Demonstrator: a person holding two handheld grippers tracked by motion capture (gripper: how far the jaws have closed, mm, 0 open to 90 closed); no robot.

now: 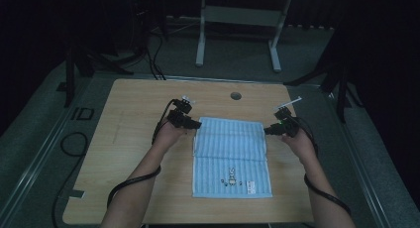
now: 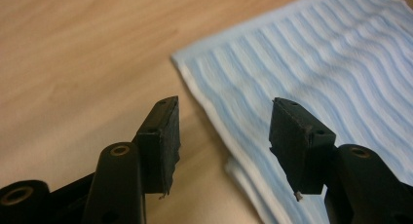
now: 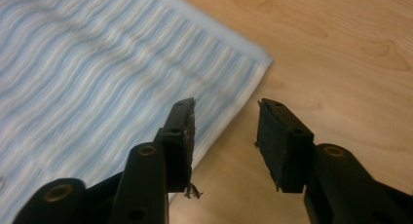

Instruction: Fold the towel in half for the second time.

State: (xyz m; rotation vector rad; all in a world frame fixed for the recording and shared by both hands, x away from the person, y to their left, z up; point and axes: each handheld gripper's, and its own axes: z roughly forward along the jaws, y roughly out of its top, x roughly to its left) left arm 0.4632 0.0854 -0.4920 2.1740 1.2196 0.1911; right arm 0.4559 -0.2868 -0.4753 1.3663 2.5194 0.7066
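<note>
Your left gripper stands with jaws spread at the towel's ten o'clock corner, straddling its edge; pinch only the top layer and the fold will slide apart. The towel lies mid-table, soft ribbed blue-and-white stripes, folded, white-hemmed. Your right gripper, jaws also spread, sits at two o'clock; closing unevenly would skew it on the smooth wooden table.
</note>
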